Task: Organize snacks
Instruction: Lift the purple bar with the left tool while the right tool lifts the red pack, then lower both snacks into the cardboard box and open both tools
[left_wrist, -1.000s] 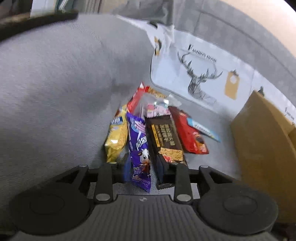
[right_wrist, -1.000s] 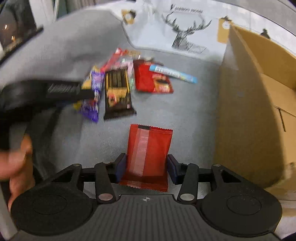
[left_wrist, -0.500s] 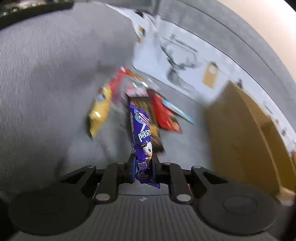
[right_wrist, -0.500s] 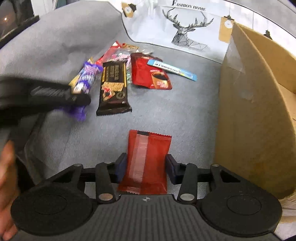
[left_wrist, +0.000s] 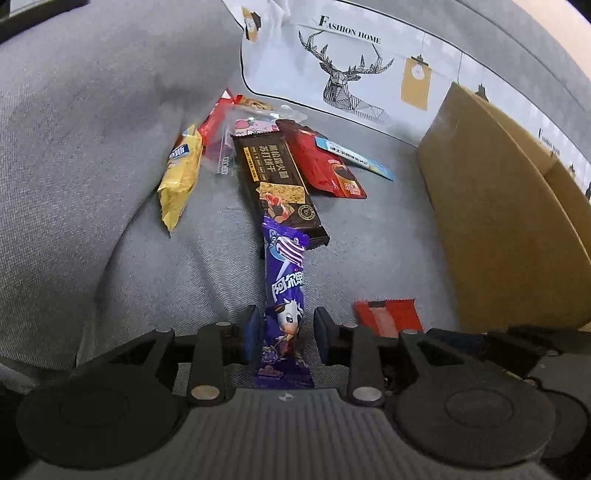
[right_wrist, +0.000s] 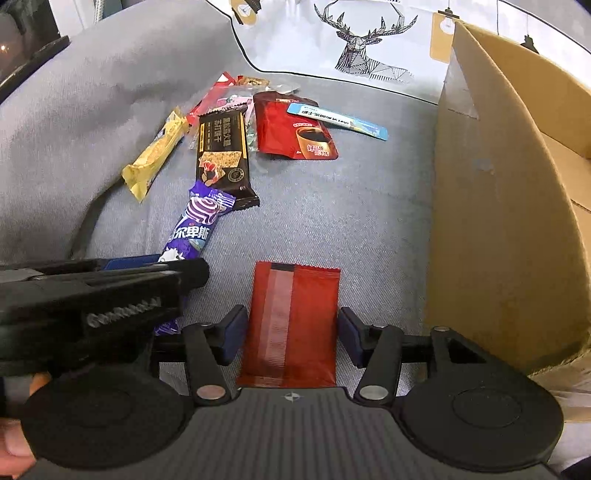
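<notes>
Purple wrapper (left wrist view): the purple candy bar (left_wrist: 284, 295) is seen at lower centre, pulled out of the snack pile (left_wrist: 273, 155) in which it lay a second ago; only its far tip overlaps the dark biscuit pack (left_wrist: 277, 184).
Left claw: the left gripper (left_wrist: 282, 334) has its jaws opening, having been clamped on the bar half a second ago; the bar lies between them with a gap visible on either side.
Meaning for the task: one snack is judged to have been separated and laid down on the grey cushion (left_wrist: 110, 184).
Left pose: the claw is aimed steeply down, bar running up the frame.

Red wrapper (right wrist view): the red sachet (right_wrist: 291, 325) lies flat at lower centre, where it was a second ago, just left of the cardboard box (right_wrist: 498, 221).
Right claw: the right gripper (right_wrist: 291, 334) has its jaws opening; the sachet is between them, untouched, with cushion visible at both pads.
Right pose: the claw is tilted steeply down, unmoved.
Left tool in this view: the left gripper (right_wrist: 147, 267) enters from the left edge, having come closer to the sachet, and is held by a hand (right_wrist: 14, 443) at lower left.
Box: it is judged the likely destination; no snack is seen in it.
</notes>
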